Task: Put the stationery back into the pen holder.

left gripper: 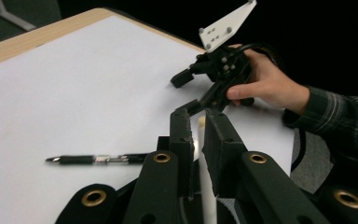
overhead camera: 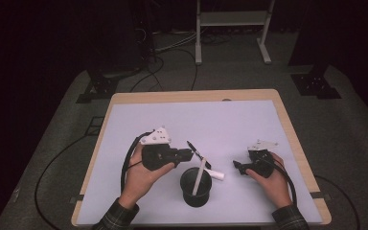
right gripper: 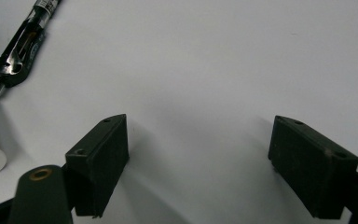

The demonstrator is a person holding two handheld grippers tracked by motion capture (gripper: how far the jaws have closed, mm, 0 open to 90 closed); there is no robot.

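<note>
Left gripper (overhead camera: 188,154), held level just left of and above the black cup (overhead camera: 195,187), jaws pinching a white pen (left gripper: 204,186) whose shaft shows between them in its own view; right gripper (overhead camera: 238,167), resting near the table's right edge, jaws spread with bare surface between them. Black cup, upright near the near edge between both hands, containing one white pen (overhead camera: 199,177) leaning rightward over the rim, with a white cylindrical piece (overhead camera: 214,174) just beside the rim at right. Black pen (overhead camera: 195,151) lying flat just beyond the cup; white table surface (overhead camera: 196,120) open across the far half to its wooden border.
</note>
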